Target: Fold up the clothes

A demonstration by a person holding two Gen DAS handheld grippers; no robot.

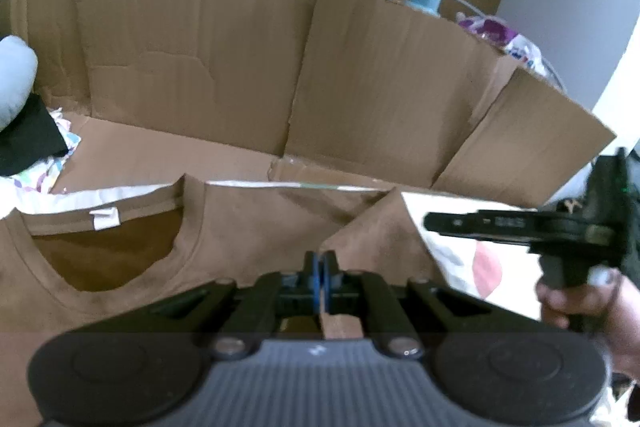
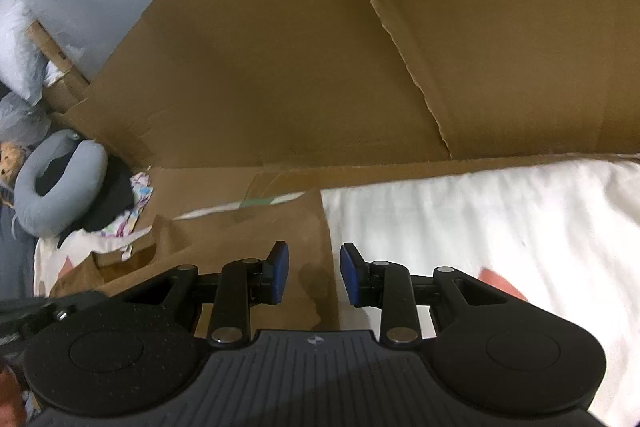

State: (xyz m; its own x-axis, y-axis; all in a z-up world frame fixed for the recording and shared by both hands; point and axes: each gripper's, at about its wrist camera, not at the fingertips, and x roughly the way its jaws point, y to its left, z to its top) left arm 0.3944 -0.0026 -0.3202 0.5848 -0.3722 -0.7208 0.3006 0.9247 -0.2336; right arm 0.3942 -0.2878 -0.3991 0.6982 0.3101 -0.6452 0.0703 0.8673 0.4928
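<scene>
Brown and soft-looking, the T-shirt (image 1: 248,227) lies spread on a white sheet (image 2: 480,227) in front of a cardboard wall (image 1: 200,59). Its round neckline faces up, with a small white label (image 1: 105,218) at the back of the collar and a darker inside showing through the opening. One sleeve corner is raised into a peak. The left hand-held gripper (image 1: 322,279) is pinched fully together on a fold of the brown cloth, which sticks out behind the blue pads. The right hand-held gripper (image 2: 314,275) stands partly open over the shirt's straight edge, where it meets the sheet, with nothing pressed between its pads. A grey neck pillow (image 2: 60,183) lies well off to the left.
</scene>
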